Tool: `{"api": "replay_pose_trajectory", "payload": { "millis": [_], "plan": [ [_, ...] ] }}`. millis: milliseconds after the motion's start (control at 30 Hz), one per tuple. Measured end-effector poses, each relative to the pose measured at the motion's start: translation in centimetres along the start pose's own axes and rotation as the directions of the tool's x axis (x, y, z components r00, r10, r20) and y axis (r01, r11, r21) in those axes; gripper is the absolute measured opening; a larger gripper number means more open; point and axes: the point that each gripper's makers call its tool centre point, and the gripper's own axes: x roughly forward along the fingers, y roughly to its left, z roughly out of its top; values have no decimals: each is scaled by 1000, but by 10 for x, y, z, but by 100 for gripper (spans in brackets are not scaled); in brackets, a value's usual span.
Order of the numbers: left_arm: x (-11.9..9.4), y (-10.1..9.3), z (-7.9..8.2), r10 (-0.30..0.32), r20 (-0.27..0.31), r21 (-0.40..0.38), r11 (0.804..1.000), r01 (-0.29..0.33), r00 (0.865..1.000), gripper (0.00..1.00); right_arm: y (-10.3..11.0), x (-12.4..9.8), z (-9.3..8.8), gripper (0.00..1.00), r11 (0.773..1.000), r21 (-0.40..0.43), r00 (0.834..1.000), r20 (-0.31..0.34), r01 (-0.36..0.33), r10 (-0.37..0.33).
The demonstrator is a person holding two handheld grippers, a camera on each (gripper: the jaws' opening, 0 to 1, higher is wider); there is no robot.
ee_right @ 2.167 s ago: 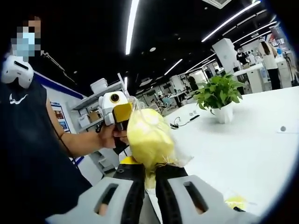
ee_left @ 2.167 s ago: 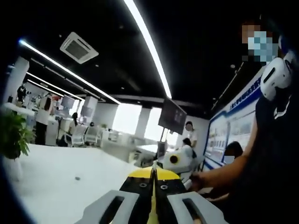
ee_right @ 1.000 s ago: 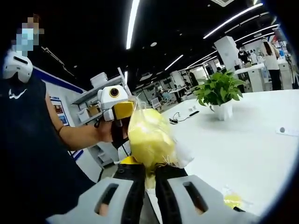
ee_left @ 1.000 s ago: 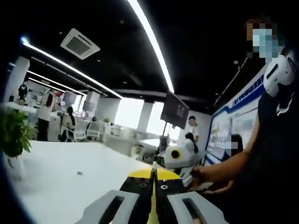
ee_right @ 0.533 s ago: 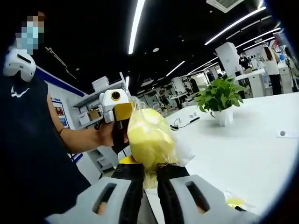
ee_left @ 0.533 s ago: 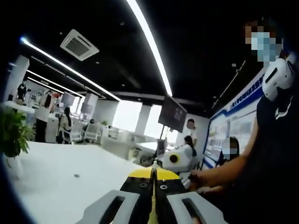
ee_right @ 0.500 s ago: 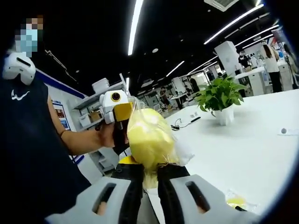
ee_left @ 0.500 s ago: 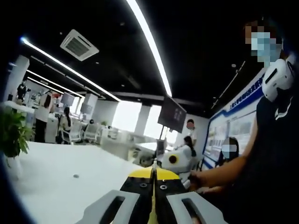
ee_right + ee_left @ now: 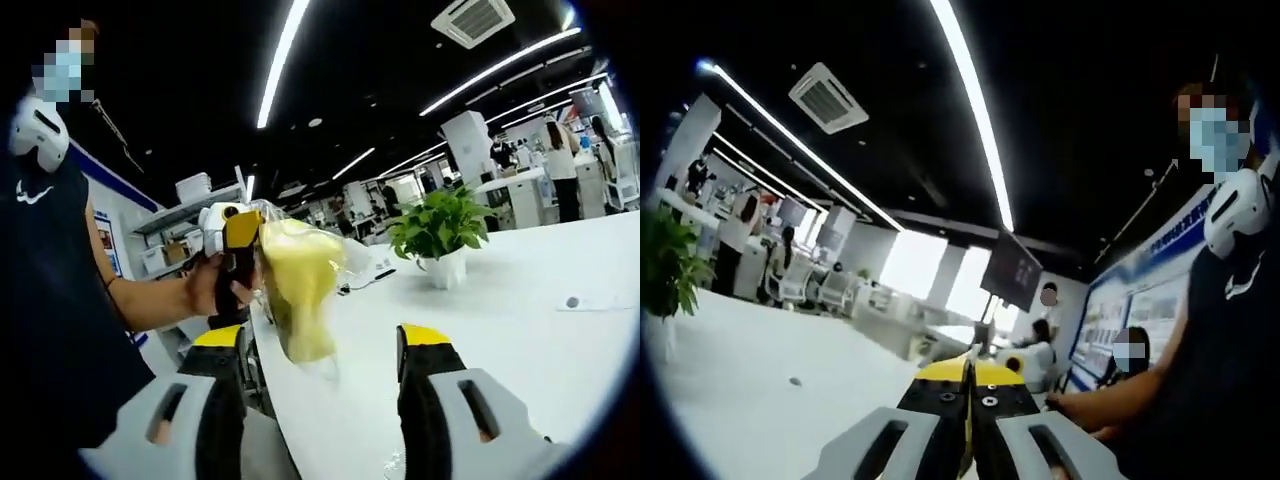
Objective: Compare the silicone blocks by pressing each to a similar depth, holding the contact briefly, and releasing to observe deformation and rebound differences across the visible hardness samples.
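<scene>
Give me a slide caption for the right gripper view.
Open right hand-held gripper faces a bagged yellow block held up by the left hand-held gripper.

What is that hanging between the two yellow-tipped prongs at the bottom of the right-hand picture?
In the right gripper view, a soft yellow block in a clear plastic bag hangs between the right tool's spread jaws, touching neither. The left tool pinches its top.

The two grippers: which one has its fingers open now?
The right gripper: its yellow-tipped fingers stand wide apart. The left gripper has its fingers pressed together, holding the yellow bag.
</scene>
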Motion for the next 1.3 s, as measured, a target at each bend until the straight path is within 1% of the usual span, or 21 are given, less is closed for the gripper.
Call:
{"api": "replay_pose_trajectory", "payload": {
  "millis": [33,67,133,167,200,233,300,367,400,433,500,567,633,667,700,800,867,933,1033,1133,1300],
  "plan": [
    [0,0,0,3,0,-1,1000,-3,1000,0,-5,-3,1,69,1000,6,1000,7,27,-27],
    [0,0,0,4,1,-3,1000,-4,1000,0,-11,-7,3,79,998,11,998,28,57,-57],
    [1,0,-1,1,-1,-8,1000,-1,1000,0,-22,-13,4,97,993,13,992,44,118,-118],
    [2,2,-2,9,-7,-8,1000,-9,1000,0,-25,-21,3,96,990,-21,990,45,137,-136],
    [2,4,-4,18,-12,-8,1000,-18,1000,0,-28,-24,6,97,987,-37,986,73,155,-152],
    [2,7,-5,24,-13,-16,1000,-24,1000,0,-32,-31,7,97,980,-65,979,88,189,-183],
    [2,8,-5,29,-9,-21,999,-30,1000,0,-34,-42,4,97,972,-90,974,93,217,-209],
    [4,8,-6,20,-11,-46,999,-20,1000,0,-38,-52,-3,97,964,-120,970,79,237,-229],
    [5,8,-7,23,-13,-62,998,-24,1000,0,-42,-59,-8,97,954,-158,966,71,256,-248],
    [5,10,-7,30,-17,-72,997,-31,999,0,-45,-65,-14,97,946,-169,961,55,275,-270],
    [5,14,-9,47,-21,-60,997,-48,999,0,-52,-77,-26,97,933,-169,947,23,318,-319],
    [4,18,-10,54,-13,-76,996,-55,998,0,-55,-88,-33,97,921,-177,938,25,346,-347],
    [3,22,-10,66,1,-90,994,-66,998,0,-61,-101,-47,97,899,-199,916,-17,389,-400],
    [2,24,-10,72,7,-93,993,-71,997,0,-64,-106,-53,97,893,-200,908,-36,403,-418],
    [1,27,-9,79,17,-104,992,-77,997,0,-64,-109,-59,97,893,-192,905,-48,407,-422],
    [-2,34,-10,98,32,-129,987,-93,995,0,-68,-124,-79,97,871,-203,876,-99,447,-472],
    [-5,38,-11,109,38,-148,984,-102,993,0,-67,-129,-85,97,865,-211,871,-96,456,-482],
    [-6,39,-12,113,44,-153,983,-105,993,0,-66,-136,-94,97,865,-182,863,-115,468,-491],
    [-6,42,-14,118,47,-171,979,-108,992,0,-65,-145,-104,97,854,-190,849,-132,485,-512],
    [-7,45,-19,121,48,-183,977,-111,991,0,-64,-150,-109,97,852,-177,845,-138,493,-517],
    [-9,55,-32,137,46,-229,966,-123,990,0,-63,-155,-114,97,844,-177,834,-147,506,-531]
  ]
}}
